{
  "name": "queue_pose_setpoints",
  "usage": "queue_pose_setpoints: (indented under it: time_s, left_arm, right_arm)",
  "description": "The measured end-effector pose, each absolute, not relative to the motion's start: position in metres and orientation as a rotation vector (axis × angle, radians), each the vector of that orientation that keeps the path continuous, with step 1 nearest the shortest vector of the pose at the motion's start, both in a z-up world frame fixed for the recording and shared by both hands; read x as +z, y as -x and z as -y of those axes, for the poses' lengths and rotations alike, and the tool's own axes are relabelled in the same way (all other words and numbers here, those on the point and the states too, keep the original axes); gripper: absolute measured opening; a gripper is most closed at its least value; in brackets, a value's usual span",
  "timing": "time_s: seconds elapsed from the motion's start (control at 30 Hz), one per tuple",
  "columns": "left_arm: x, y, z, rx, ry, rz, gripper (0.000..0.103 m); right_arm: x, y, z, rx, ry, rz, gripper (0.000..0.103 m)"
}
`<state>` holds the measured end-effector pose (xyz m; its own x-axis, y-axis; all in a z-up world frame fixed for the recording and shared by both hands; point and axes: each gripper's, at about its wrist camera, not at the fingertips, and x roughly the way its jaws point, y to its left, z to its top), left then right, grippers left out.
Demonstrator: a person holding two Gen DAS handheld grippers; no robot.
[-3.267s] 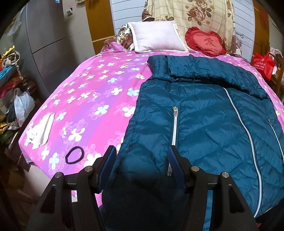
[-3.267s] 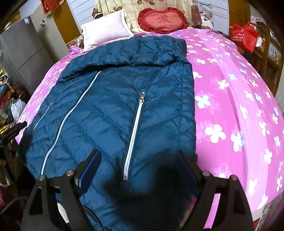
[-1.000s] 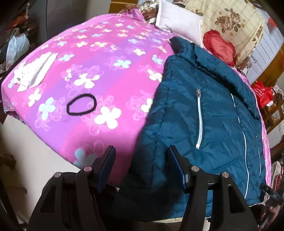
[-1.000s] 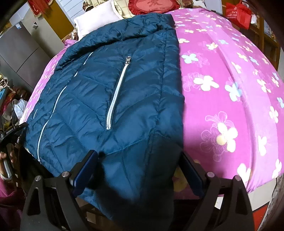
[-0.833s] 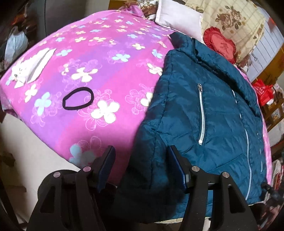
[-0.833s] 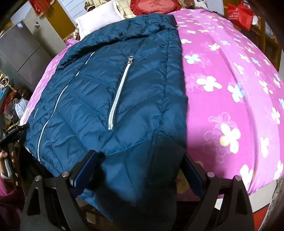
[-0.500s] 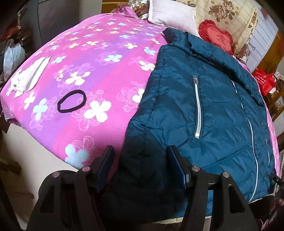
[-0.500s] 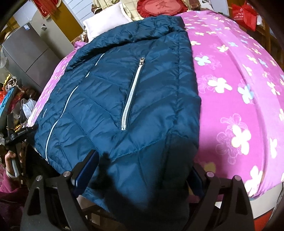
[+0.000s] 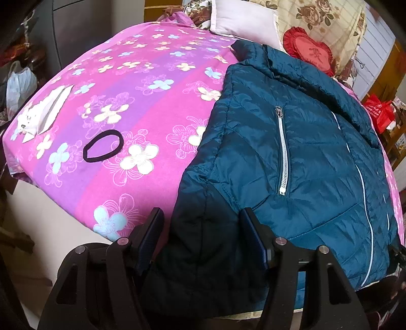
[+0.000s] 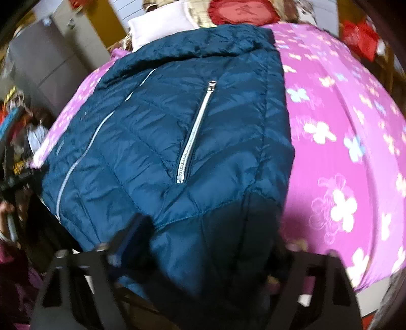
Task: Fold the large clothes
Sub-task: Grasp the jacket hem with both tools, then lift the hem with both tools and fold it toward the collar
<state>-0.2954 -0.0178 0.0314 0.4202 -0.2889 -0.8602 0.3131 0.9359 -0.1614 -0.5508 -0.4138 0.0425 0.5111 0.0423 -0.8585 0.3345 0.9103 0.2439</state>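
A dark teal quilted jacket (image 9: 304, 152) lies flat on the pink flowered bed, collar toward the pillows, its bottom hem hanging over the near bed edge. It also fills the right wrist view (image 10: 190, 139). My left gripper (image 9: 203, 228) is open, its jaws on either side of the hem's left corner. My right gripper (image 10: 208, 238) is open around the hem's right corner; this view is blurred and its right finger is hidden by the fabric.
A black hair band (image 9: 102, 149) and a white packet (image 9: 43, 114) lie on the bed sheet (image 9: 139, 88) left of the jacket. A white pillow (image 9: 243, 22) and a red heart cushion (image 9: 309, 50) sit at the head. A red bag (image 9: 380, 113) stands right of the bed.
Both grippers dropped from above the jacket to the near bed edge, then edged forward around the hem corners. The right view has become blurred with motion.
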Motion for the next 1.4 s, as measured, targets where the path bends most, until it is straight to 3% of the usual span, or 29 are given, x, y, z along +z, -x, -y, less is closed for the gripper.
queue_pose_setpoints:
  time_s: [0.1, 0.47, 0.53, 0.6, 0.7, 0.87, 1.4]
  left_arm:
    - [0.031, 0.296, 0.019, -0.383, -0.033, -1.075, 0.043]
    - [0.031, 0.297, 0.020, -0.382, -0.042, -1.063, 0.043]
    - [0.032, 0.299, 0.021, -0.402, -0.049, -1.062, 0.031]
    - [0.035, 0.301, 0.022, -0.436, -0.038, -1.062, 0.010]
    - [0.046, 0.304, 0.025, -0.452, -0.052, -1.035, 0.000]
    - [0.077, 0.300, 0.021, -0.491, 0.013, -0.981, 0.000]
    - [0.183, 0.210, 0.073, -0.460, 0.080, -0.757, 0.000]
  right_arm:
    - [0.046, 0.549, 0.411, -0.168, -0.382, -1.023, 0.048]
    - [0.046, 0.546, 0.409, -0.157, -0.355, -1.017, 0.046]
    - [0.047, 0.546, 0.408, -0.159, -0.351, -1.011, 0.046]
    - [0.050, 0.547, 0.407, -0.161, -0.341, -1.004, 0.038]
    - [0.061, 0.546, 0.405, -0.159, -0.314, -0.981, 0.027]
    - [0.094, 0.547, 0.413, -0.158, -0.315, -0.887, 0.021]
    - [0.189, 0.474, 0.470, -0.221, -0.299, -0.656, 0.021]
